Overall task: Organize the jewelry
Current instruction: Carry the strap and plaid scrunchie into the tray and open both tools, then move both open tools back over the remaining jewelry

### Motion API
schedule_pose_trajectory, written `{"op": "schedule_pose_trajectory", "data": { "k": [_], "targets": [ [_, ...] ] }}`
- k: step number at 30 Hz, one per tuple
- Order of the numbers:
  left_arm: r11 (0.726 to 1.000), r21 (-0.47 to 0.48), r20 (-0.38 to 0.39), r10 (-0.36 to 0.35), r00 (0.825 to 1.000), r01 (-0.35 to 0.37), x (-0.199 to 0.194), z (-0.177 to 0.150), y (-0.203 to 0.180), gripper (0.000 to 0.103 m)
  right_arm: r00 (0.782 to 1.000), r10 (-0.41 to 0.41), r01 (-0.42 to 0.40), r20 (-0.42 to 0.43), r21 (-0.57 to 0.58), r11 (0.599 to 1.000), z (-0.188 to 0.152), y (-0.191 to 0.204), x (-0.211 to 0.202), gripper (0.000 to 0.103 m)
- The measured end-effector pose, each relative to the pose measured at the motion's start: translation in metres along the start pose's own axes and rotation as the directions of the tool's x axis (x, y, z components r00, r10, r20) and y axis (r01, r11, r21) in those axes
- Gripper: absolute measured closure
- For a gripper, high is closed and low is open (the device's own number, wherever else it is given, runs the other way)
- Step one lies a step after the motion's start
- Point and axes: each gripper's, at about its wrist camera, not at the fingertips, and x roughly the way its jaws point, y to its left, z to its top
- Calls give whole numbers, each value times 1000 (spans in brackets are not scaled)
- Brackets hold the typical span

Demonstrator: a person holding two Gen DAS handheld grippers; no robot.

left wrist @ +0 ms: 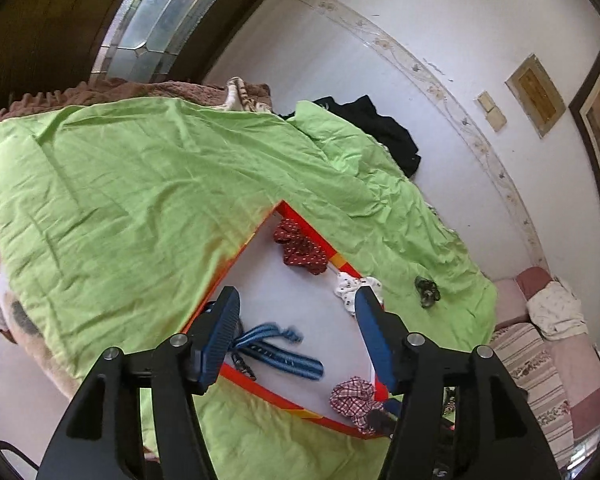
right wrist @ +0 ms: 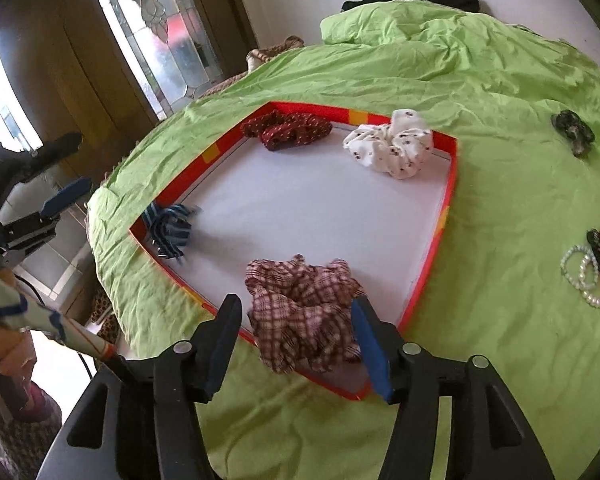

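Both grippers hang with jaws wide over the red-rimmed tray (right wrist: 450,200): left gripper (left wrist: 296,336) above the blue striped scrunchie (left wrist: 278,354), right gripper (right wrist: 296,338) around the plaid scrunchie (right wrist: 304,312), unpinched.

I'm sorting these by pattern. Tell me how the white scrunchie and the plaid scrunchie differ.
The white scrunchie is white with small dark specks; the plaid scrunchie is maroon-and-white checked. The white one lies at the tray's far side, the plaid one at its near corner, between the right tool's open fingers. Both are gathered fabric inside the tray.
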Motion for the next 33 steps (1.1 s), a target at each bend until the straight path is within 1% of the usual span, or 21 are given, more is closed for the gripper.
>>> {"op": "schedule_pose_trajectory", "data": {
  "k": [6,12,16,19,21,26,29,33],
  "targets": [
    [998,19,5,65,998,-65,-3,-5,-7,44,999,22,-23,31,58,998,-11,-21,-24,39],
    [988,93,-2,127,992,-126,0,-15,-30,44,998,14,-21,60,114,993,-28,-49,-48,38],
    [965,184,3,191,982,-188,7,-26,-56,44,996,-30,17,81,152,988,-44,-77,-69,37],
    [942,259,6,218,976,-212,13,-37,-77,43,992,-78,58,96,191,980,-56,-102,-86,36],
    [931,298,-2,221,975,-210,18,-44,-89,42,989,-107,81,105,225,971,-64,-120,-98,36],
    [903,393,-48,210,976,-175,35,-69,-126,41,976,-179,130,124,330,935,-84,-166,-125,36],
    [888,432,-74,208,975,-157,44,-83,-145,41,969,-212,147,131,385,911,-95,-189,-138,36],
    [866,482,-102,205,974,-132,53,-102,-168,41,960,-242,161,138,432,887,-106,-209,-149,36]
  ]
}}
